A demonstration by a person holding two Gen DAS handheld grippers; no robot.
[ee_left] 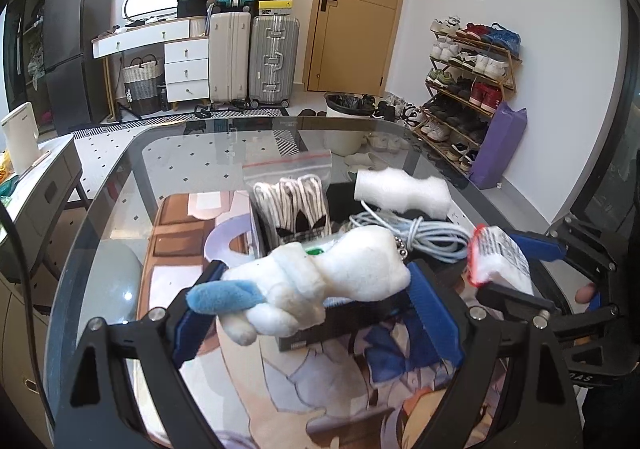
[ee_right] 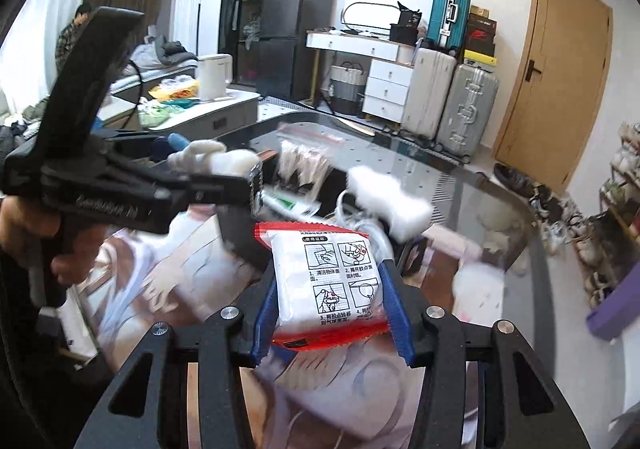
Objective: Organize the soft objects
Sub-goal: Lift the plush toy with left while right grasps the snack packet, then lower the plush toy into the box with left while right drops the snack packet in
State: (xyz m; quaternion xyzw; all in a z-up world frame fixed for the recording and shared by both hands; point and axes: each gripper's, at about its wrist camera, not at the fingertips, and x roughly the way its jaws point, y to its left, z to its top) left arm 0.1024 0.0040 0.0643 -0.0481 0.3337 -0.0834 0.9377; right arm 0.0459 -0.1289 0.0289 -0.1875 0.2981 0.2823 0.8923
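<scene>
My left gripper (ee_left: 316, 289) is shut on a white plush toy (ee_left: 320, 281) with a blue end, held above a black box (ee_left: 344, 225) on the glass table (ee_left: 120, 217). The box holds a bag of shoelaces (ee_left: 292, 205), a white foam piece (ee_left: 404, 189) and a coiled white cable (ee_left: 416, 233). My right gripper (ee_right: 332, 305) is shut on a white packet with red edges (ee_right: 332, 281); the packet also shows in the left wrist view (ee_left: 500, 261), to the right of the plush. In the right wrist view the left gripper (ee_right: 224, 173) and plush (ee_right: 216, 159) are at the left.
The table's dark rim (ee_left: 460, 153) curves around the far side. A grey cabinet with a white kettle (ee_left: 20, 141) stands to the left. Suitcases (ee_left: 272, 57), a bin (ee_left: 348, 113) and a shoe rack (ee_left: 468, 89) are beyond. A person (ee_right: 74, 33) is at the far left.
</scene>
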